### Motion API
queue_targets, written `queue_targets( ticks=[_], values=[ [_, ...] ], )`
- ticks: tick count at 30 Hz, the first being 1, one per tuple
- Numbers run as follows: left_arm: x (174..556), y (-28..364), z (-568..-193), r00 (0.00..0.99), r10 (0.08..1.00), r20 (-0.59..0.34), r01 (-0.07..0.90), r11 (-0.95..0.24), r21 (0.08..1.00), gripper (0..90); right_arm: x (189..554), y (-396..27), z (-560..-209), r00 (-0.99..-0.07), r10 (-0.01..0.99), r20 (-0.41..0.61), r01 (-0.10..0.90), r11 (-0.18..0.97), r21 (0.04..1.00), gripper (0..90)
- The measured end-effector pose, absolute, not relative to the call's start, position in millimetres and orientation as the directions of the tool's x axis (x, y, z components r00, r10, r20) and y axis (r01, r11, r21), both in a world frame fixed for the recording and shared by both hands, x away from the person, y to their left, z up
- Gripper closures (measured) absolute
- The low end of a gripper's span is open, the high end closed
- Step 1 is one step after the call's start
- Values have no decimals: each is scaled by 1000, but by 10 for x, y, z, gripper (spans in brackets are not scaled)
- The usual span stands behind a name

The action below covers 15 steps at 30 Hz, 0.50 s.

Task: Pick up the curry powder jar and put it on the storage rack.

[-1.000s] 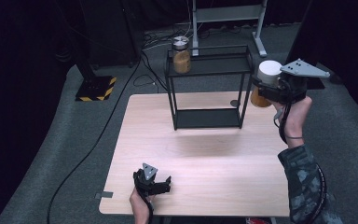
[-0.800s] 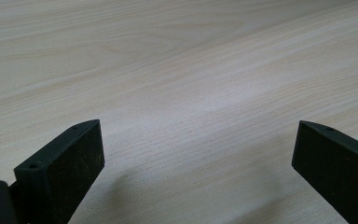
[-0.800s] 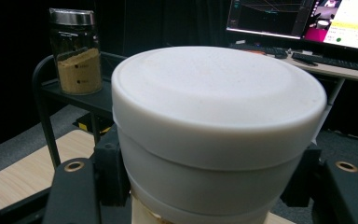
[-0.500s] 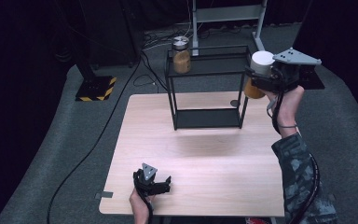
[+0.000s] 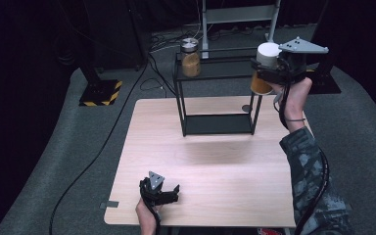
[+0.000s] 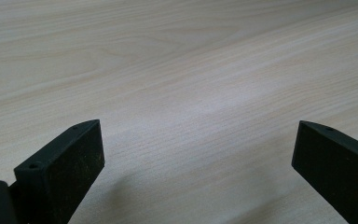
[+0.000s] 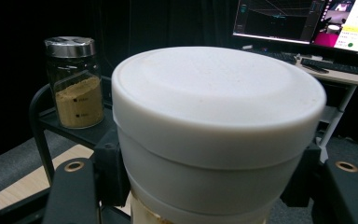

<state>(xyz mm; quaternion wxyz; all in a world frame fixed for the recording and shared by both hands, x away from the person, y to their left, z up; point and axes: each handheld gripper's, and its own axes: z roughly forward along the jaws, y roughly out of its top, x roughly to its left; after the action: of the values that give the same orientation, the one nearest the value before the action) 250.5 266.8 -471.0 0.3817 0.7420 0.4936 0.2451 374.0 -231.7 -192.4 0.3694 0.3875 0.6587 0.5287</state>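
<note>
My right gripper (image 5: 269,73) is shut on a white-lidded jar (image 5: 264,66) with orange-brown contents, held in the air at the right end of the black wire shelf (image 5: 215,73), about level with its top. In the right gripper view the jar's white lid (image 7: 216,98) is very close, with black jaws on both sides. A glass jar with a metal lid (image 5: 190,58) (image 7: 74,81) holding brown powder stands on the shelf's top at its left end. My left gripper (image 5: 161,192) rests low near the table's front edge, open over bare wood (image 6: 191,93).
The light wooden table (image 5: 210,161) carries the shelf at its back edge. A small dark round object (image 5: 246,108) lies on the table beside the shelf's right leg. Cables and a striped stand base (image 5: 99,93) lie on the floor at left. A desk with monitors (image 7: 307,23) stands behind.
My right gripper has carried the white-lidded jar up and to the left, closer to the shelf's top right corner. The left gripper has stayed put.
</note>
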Motion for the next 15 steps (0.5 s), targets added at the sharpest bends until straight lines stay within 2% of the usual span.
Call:
queue_targets(
  ticks=[15],
  values=[
    [2494, 2690, -4717, 390, 921, -23, 542, -209, 814, 17, 4028, -2227, -1807, -414, 908, -59, 141, 128, 982, 336]
  ],
)
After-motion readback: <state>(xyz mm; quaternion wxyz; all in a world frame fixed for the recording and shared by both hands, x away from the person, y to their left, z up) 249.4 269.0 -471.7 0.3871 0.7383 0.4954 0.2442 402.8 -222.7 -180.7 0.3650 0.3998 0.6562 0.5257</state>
